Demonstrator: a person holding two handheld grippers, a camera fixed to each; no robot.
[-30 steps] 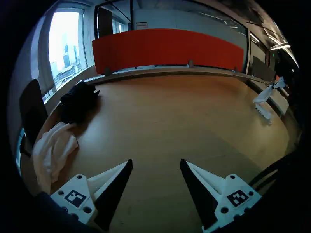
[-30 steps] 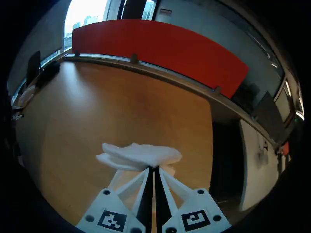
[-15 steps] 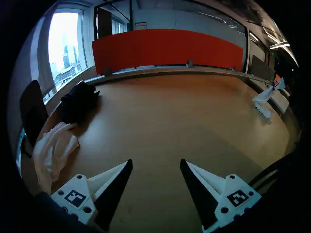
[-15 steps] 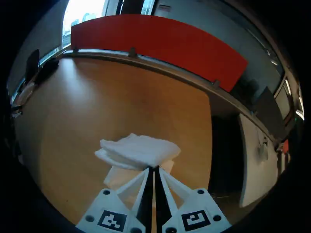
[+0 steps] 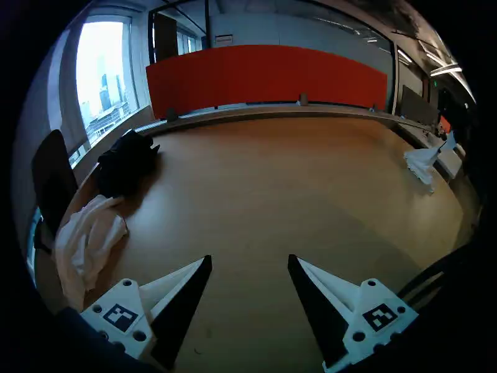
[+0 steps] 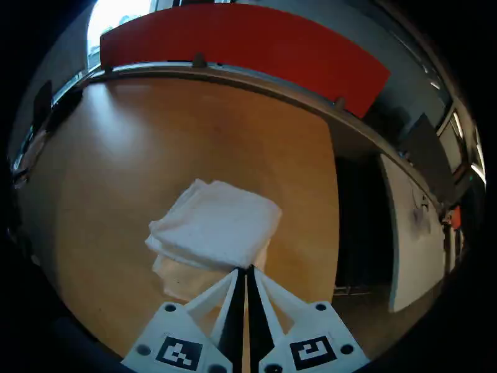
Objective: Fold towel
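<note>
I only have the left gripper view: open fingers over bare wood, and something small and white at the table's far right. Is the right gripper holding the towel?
Observer: Yes. In the right gripper view the right gripper is shut on a near corner of the white towel.
Operator: Is it folded?
Observer: Into a rough square of stacked layers; a lower layer sticks out at its near-left side.
Operator: Where on the table?
Observer: Over the wooden table, close to its right-hand edge in that view.

No text, label, brand or number can be read anywhere.
</note>
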